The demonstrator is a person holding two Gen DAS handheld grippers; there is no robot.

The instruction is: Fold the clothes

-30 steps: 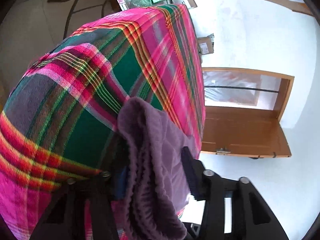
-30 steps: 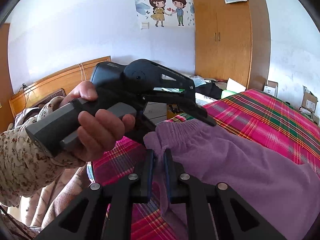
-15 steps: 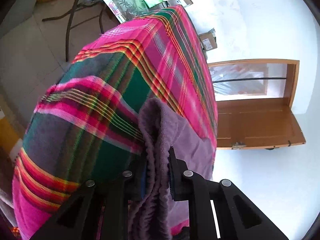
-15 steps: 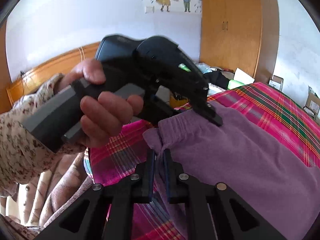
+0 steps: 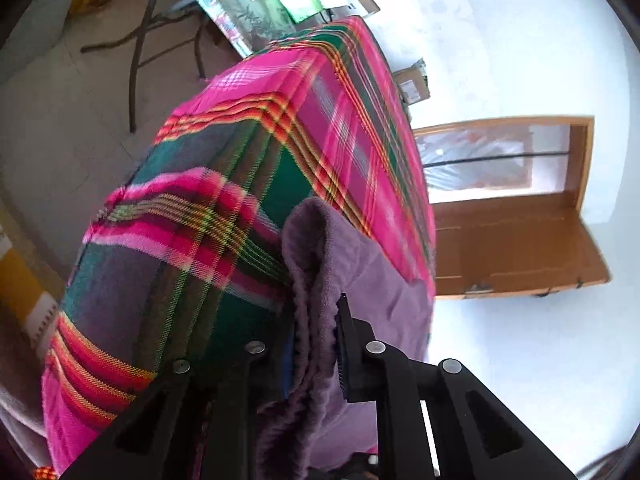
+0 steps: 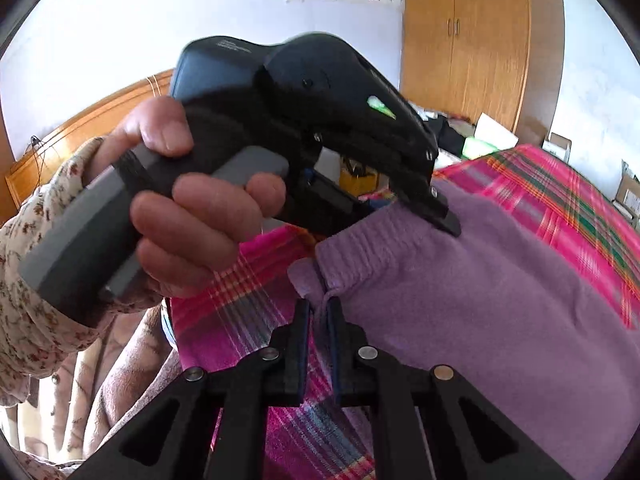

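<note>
A purple fleece garment with a ribbed elastic waistband lies on a pink, green and red plaid bed cover. My right gripper is shut on one corner of the waistband. My left gripper is shut on the waistband a little further along. In the right wrist view the left gripper is seen held by a hand, its fingers pinching the waistband edge. The garment's far end is out of view.
The plaid bed ends at a tiled floor with a folding table frame. A wooden door and cardboard boxes stand by the white wall. A wooden wardrobe and headboard are behind the bed.
The left gripper closed on the waistband and rose further above the bed. The right gripper kept its hold, and the waistband between the two is now stretched flatter.
</note>
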